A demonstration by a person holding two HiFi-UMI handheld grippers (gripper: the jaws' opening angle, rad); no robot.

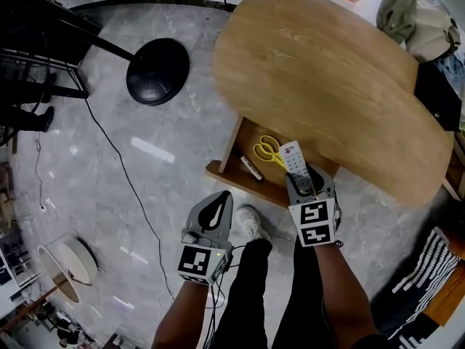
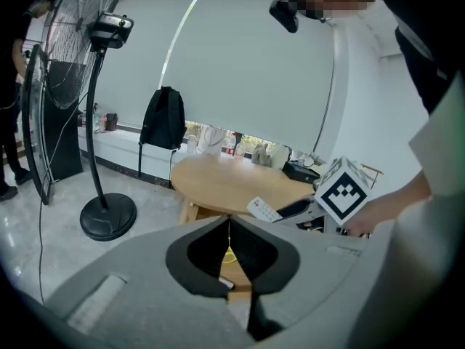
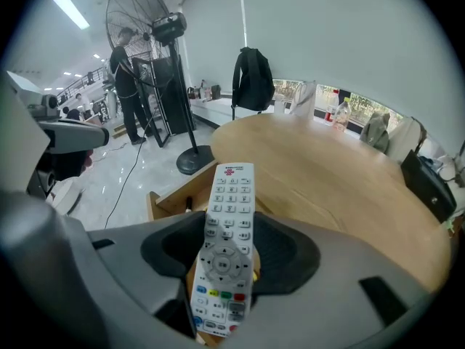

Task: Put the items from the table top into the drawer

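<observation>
**Step in hand: placing the remote control in the drawer.** The remote control [image 3: 227, 238] is being held by the right gripper [image 1: 301, 182] just above the open drawer [image 1: 243, 182], which is standing out from under the near edge of the wooden table [image 1: 327, 78]. The step is judged to be close to its release point.

**Procedure advised.**
- The remote control is being presented with its long axis pointing into the drawer. That heading should be kept, so that its far end is not being driven against the table edge above.
- A pair of yellow scissors [image 1: 269, 150] and a marker [image 1: 251, 168] are already lying in the drawer. The bare floor of the drawer beside them is judged the better landing place. If the remote control is set across the scissor handles, it is likely to rock.
- The remote control should be brought low over the drawer floor before the jaws are parted. A drop from the present height is being risked otherwise.

**Tool state.**
- Right gripper: the jaws are being held wide and are clamping the remote control across its width. The lower, coloured-button half is being gripped between the pads, and the number-key half is projecting forward, unsupported.
- Left gripper [image 1: 216, 208]: the jaws are closed tip to tip with nothing between them. It is being held apart from the drawer, on the near left, touching nothing.
</observation>
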